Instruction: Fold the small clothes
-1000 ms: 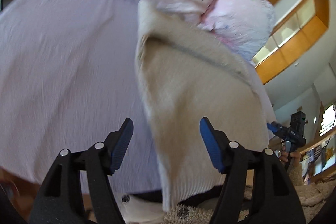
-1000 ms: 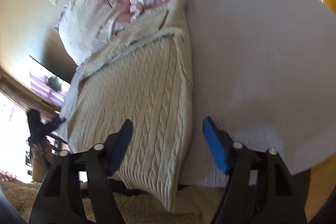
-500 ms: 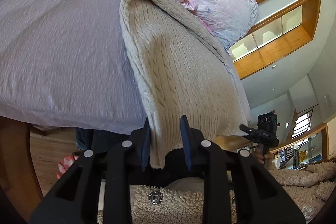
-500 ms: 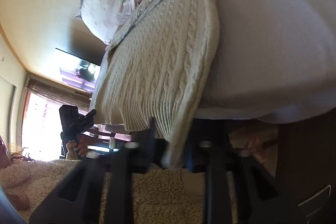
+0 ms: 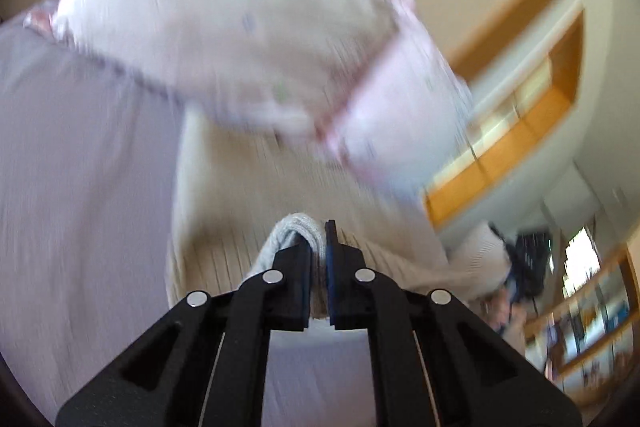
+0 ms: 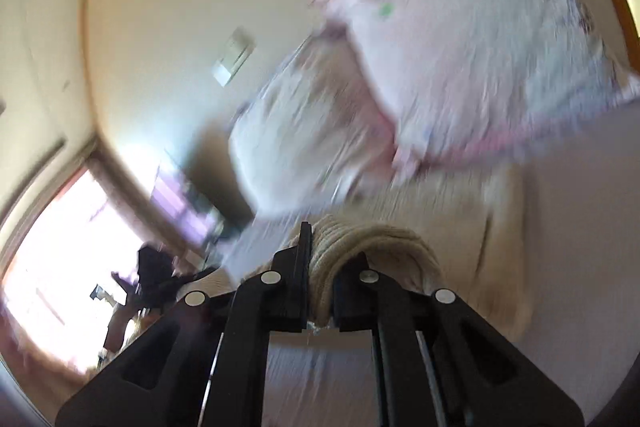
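A cream cable-knit sweater (image 5: 224,227) lies on a lilac bedsheet (image 5: 80,187), its far end under the pillows. My left gripper (image 5: 319,255) is shut on a bunched fold of the sweater's hem and holds it raised over the sweater's body. My right gripper (image 6: 320,259) is shut on the other hem corner, with the knit (image 6: 384,243) bulging over its right finger. Both views are motion-blurred. The right gripper shows far right in the left wrist view (image 5: 524,263).
Two floral pillows (image 5: 224,27) lie at the head of the bed, also in the right wrist view (image 6: 480,47). A wooden shelf unit (image 5: 520,131) stands on the right wall. A bright window (image 6: 52,259) and a wall switch (image 6: 234,57) are to the left.
Both grippers closed on the sweater's hem at the bed edge, then lifted it and carried it forward toward the pillows. The views swung upward from the bed edge.
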Demonstrator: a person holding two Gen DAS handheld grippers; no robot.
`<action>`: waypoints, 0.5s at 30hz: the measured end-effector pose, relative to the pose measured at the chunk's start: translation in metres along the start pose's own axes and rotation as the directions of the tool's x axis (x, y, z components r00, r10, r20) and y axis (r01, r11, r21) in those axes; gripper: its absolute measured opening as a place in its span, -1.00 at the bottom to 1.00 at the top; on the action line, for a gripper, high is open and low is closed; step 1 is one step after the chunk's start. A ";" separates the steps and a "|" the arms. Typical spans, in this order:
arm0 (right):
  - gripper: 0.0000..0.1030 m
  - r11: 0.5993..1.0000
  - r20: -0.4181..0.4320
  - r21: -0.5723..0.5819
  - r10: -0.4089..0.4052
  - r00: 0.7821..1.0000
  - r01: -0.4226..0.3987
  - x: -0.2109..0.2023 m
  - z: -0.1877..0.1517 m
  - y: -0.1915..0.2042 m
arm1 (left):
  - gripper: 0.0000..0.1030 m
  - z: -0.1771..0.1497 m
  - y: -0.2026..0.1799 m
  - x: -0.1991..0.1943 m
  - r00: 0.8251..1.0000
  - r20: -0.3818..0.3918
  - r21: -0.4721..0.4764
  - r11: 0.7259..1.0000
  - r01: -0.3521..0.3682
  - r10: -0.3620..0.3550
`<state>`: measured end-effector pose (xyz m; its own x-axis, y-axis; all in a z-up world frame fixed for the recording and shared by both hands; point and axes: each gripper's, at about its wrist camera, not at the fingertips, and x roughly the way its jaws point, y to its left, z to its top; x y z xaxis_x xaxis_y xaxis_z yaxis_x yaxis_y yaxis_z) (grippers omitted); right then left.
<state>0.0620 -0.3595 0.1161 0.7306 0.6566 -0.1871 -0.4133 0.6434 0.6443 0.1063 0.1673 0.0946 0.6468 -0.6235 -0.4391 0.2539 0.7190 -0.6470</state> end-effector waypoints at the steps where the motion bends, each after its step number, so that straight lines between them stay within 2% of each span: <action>1: -0.84 0.997 0.031 0.054 -0.056 0.998 0.055 0.023 0.015 -0.017 | -0.89 0.021 0.007 0.016 0.999 0.028 -0.014 0.999 -0.030 0.030; 3: -0.77 0.974 0.025 0.140 -0.184 0.983 0.179 0.053 0.030 -0.049 | -0.88 0.048 0.024 0.049 0.996 0.032 -0.045 0.995 -0.086 0.087; 4: -0.68 0.946 -0.028 0.186 -0.263 0.964 0.264 0.075 0.032 -0.068 | -0.86 0.056 0.029 0.065 0.994 0.022 -0.059 0.993 -0.103 0.105; 6: 0.07 0.893 -0.122 0.246 -0.358 0.926 0.378 0.103 0.031 -0.092 | -0.83 0.063 0.048 0.094 0.990 -0.042 -0.114 0.983 -0.141 0.137; 7: 0.22 0.880 -0.135 0.270 -0.368 0.920 0.391 0.103 0.025 -0.098 | -0.59 0.062 0.057 0.101 0.988 -0.066 -0.160 0.976 -0.147 0.138; 8: 0.44 0.887 -0.114 0.272 -0.354 0.928 0.372 0.097 0.022 -0.098 | -0.39 0.059 0.062 0.099 0.989 -0.068 -0.173 0.974 -0.145 0.135; 9: 0.63 0.894 -0.094 0.260 -0.352 0.931 0.364 0.092 0.020 -0.095 | 0.08 0.058 0.065 0.094 0.989 -0.059 -0.168 0.975 -0.144 0.136; 10: 0.69 0.901 -0.063 0.228 -0.364 0.929 0.369 0.082 0.017 -0.090 | 0.26 0.055 0.066 0.089 0.988 -0.048 -0.153 0.976 -0.155 0.149; 12: 0.75 0.909 -0.044 0.195 -0.367 0.929 0.368 0.071 0.014 -0.086 | 0.30 0.051 0.071 0.078 0.981 -0.053 -0.114 0.975 -0.193 0.188; 15: 0.75 0.921 -0.055 0.201 -0.331 0.942 0.335 0.067 0.010 -0.090 | 0.29 0.040 0.084 0.080 0.975 -0.136 -0.135 0.972 -0.191 0.173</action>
<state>0.1537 -0.3773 0.0529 0.7953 0.4275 -0.4299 -0.0269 0.7332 0.6795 0.2083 0.1904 0.0297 0.5767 -0.5260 -0.6251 0.0261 0.7767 -0.6294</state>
